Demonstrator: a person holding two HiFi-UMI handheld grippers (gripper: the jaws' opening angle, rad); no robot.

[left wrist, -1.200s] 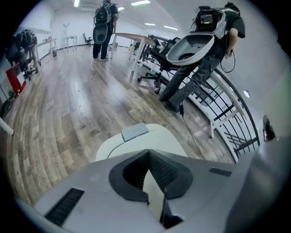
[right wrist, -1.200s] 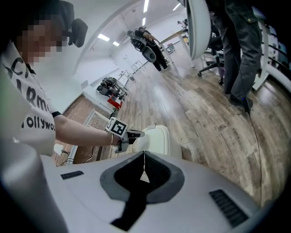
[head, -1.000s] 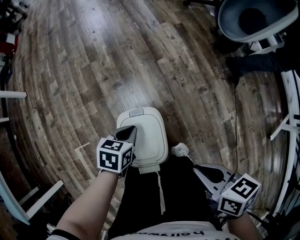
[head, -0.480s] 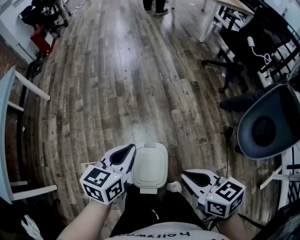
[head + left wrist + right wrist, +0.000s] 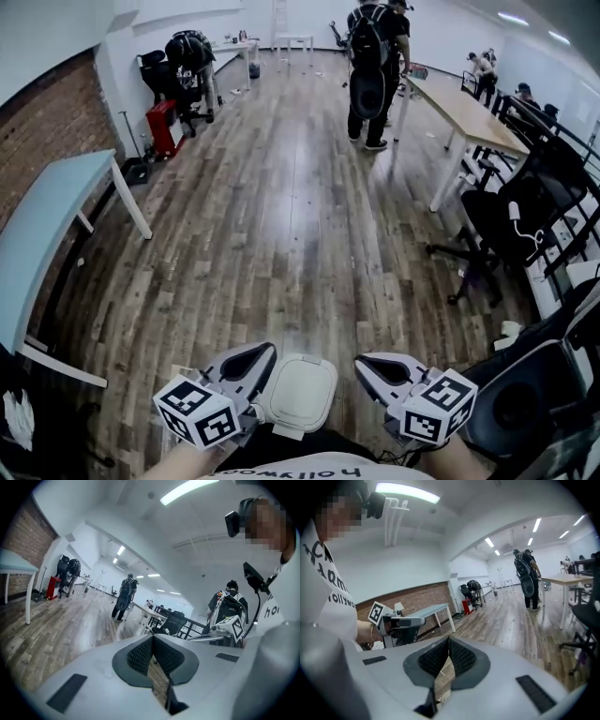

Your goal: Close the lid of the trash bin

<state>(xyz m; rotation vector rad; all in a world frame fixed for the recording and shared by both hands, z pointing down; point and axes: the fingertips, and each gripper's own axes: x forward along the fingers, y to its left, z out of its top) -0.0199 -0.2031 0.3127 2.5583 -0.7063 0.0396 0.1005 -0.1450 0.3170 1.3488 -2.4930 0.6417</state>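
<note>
The trash bin (image 5: 292, 424) is sitting on the floor right at the person's feet, at the bottom middle of the head view. The two grippers are flanking it. The left gripper (image 5: 261, 354) is hanging just beside the bin's left edge. The right gripper (image 5: 367, 362) is hanging a little apart from its right edge. Each gripper's own view is showing its ribbed pads (image 5: 140, 653) pressing together at the tips with nothing between them, so both are clenched and empty.

Ahead of the bin, the wooden floor (image 5: 281, 225) is running bare and wide through the middle of the room. On the left, a pale blue table (image 5: 42, 239) is standing along the brick wall (image 5: 37, 122), with one leg reaching toward the open strip. On the right, a grey office chair (image 5: 525, 398) is crowding in near the right gripper. Beyond it, dark chairs (image 5: 511, 230) and a long wooden desk (image 5: 464, 112) are lining that side. Farther off, a person with a backpack (image 5: 373, 61) is standing mid-floor beside the desk's far end. More chairs and a red item (image 5: 161, 127) are gathering in the far left corner.

The bin's pale lid (image 5: 302, 384) is lying flat and shut, so it is hiding whatever is inside.
</note>
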